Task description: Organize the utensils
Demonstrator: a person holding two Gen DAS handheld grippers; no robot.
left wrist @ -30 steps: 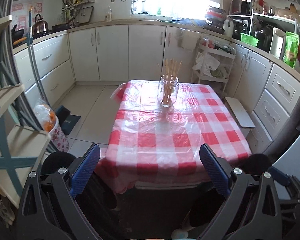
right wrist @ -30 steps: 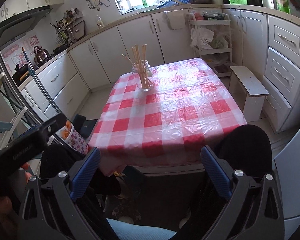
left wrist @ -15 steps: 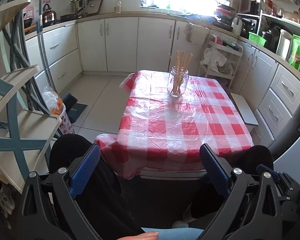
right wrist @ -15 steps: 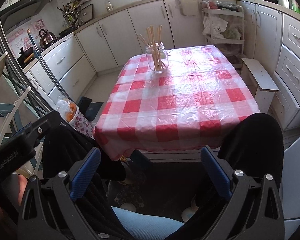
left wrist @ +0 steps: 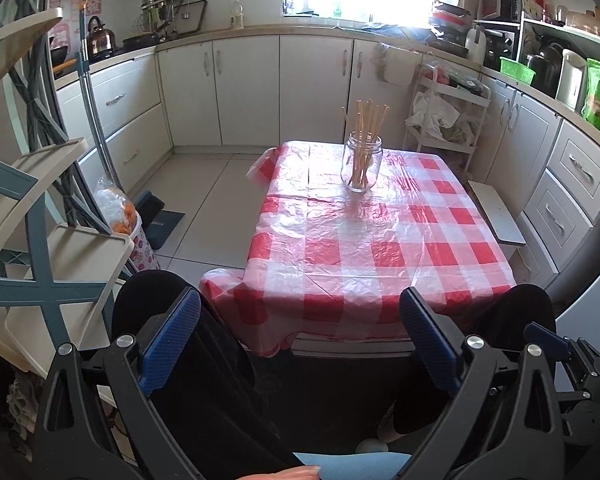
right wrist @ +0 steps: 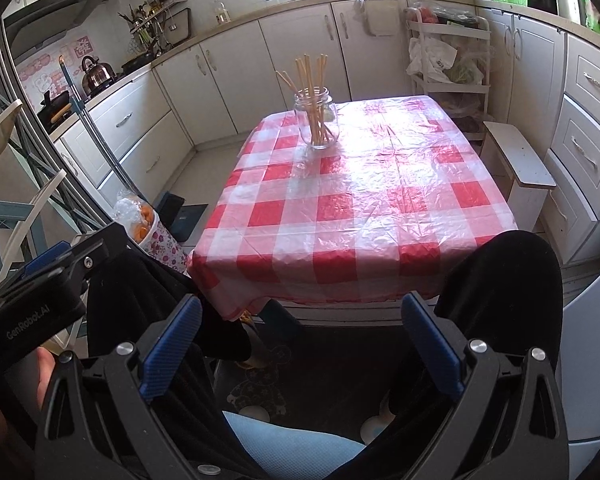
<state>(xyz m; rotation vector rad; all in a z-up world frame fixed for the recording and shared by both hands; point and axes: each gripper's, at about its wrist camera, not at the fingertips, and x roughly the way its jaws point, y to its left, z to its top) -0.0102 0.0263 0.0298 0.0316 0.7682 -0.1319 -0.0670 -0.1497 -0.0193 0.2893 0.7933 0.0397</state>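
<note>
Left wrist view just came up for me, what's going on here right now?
A seated person holds a claw in each hand, both low at their lap in front of the table. The left claw and right claw are open and empty. The chopsticks stand together in the glass jar at the far end of the checked cloth. Neither claw is near the jar, and nothing else lies on the cloth.

table: near edge masked by gripper fingers and knees | chopsticks: count blurred inside jar | counter items: too small | left gripper: cut at frame edge
</note>
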